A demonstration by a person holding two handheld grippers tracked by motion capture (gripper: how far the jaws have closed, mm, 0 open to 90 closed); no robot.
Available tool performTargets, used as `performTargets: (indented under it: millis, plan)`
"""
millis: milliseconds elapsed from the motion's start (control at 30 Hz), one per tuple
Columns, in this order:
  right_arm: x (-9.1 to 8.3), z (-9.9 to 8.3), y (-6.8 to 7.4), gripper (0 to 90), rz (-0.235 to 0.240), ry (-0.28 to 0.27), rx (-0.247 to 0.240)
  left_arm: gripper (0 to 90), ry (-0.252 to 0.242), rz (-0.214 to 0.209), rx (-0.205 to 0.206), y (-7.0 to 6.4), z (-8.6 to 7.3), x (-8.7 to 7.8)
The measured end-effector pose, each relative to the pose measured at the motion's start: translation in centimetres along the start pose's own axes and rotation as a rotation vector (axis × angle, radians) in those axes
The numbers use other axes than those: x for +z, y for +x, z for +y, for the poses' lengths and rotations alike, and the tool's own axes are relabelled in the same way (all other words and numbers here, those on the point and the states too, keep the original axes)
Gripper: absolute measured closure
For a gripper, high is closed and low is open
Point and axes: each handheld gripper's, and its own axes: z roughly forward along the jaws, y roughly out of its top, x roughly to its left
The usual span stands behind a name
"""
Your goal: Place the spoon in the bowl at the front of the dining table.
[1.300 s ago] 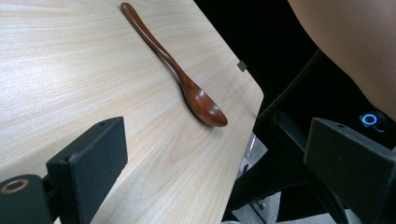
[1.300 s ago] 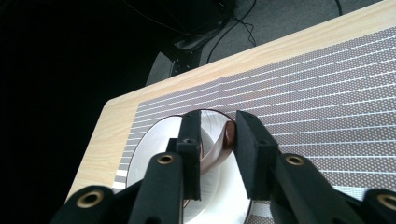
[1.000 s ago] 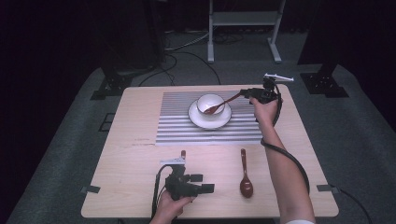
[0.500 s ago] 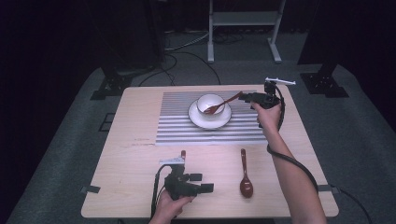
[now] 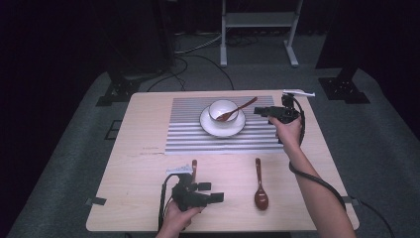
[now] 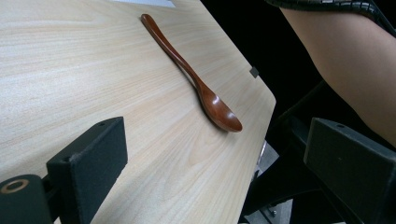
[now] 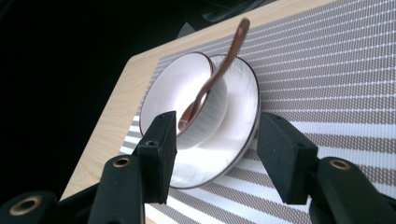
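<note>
A white bowl (image 5: 222, 110) stands on a white plate (image 5: 236, 128) on the striped placemat (image 5: 188, 134). A brown wooden spoon (image 5: 236, 109) leans in the bowl, handle pointing up to the right. My right gripper (image 5: 259, 110) hovers open just right of that handle, apart from it; in the right gripper view its jaws frame the bowl (image 7: 205, 112) and spoon (image 7: 219, 74). A second wooden spoon (image 5: 259, 188) lies flat near the front edge. My left gripper (image 5: 210, 192) is open to its left, and its own view shows that spoon (image 6: 196, 79) ahead.
A third spoon's handle (image 5: 194, 166) pokes out from behind the left gripper. The person's right forearm (image 5: 317, 193) crosses the table's right side, above the front right corner (image 6: 261, 93). Black stands and cables sit on the floor beyond the table.
The right gripper has drawn back a little toward the person, away from the spoon handle. The spoon stays in the bowl. The left gripper has hardly moved.
</note>
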Motion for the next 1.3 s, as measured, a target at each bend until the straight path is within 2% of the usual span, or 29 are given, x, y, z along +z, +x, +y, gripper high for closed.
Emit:
performTargets:
  millis: [767,1300]
  plan:
    - [-0.6,-2.6,-1.2,44.8,0.031,0.066,-0.013,4.9,-0.004,0.006,0.005,0.0,0.0,-0.1]
    - [-0.6,-5.1,-2.1,43.6,0.056,0.128,-0.018,4.9,0.003,0.007,0.006,0.0,0.0,-0.1]
